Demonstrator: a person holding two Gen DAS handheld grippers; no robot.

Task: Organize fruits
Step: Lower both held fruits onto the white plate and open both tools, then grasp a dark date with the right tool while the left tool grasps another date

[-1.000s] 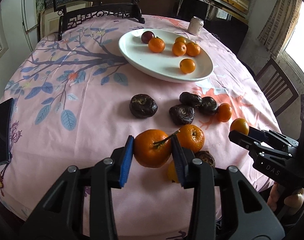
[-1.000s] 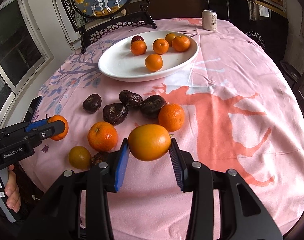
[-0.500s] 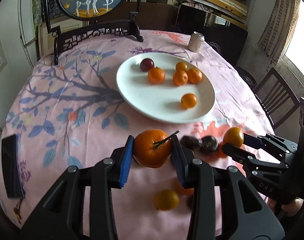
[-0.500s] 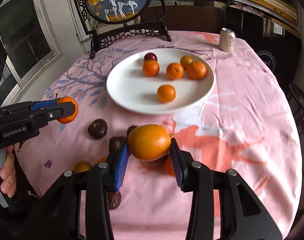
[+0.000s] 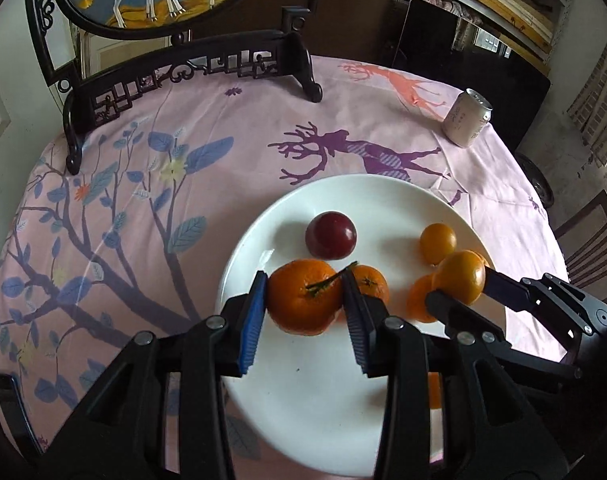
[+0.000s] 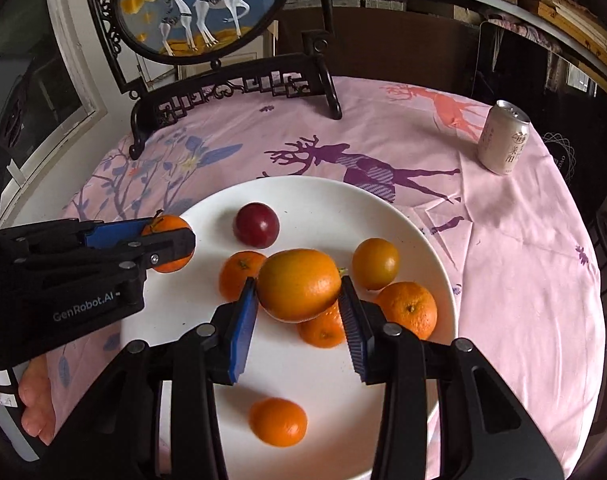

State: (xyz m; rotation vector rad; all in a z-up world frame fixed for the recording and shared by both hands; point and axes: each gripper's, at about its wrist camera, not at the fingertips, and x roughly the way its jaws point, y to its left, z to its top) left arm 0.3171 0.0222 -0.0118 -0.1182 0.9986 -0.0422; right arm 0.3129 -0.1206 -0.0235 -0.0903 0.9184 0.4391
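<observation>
Tangerines (image 5: 305,302) pinched in my left tool (image 5: 305,312) and right tool (image 6: 299,310) need lowering onto bare plate (image 6: 323,376), clear of the plum (image 6: 256,225), before I let go.

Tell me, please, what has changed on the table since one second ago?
Both grippers carried their fruit forward from above the cloth to above the white plate. The left gripper still clamps the stemmed orange; the right gripper still clamps the yellowish orange. Nothing was released. The plum and can stayed put.
</observation>
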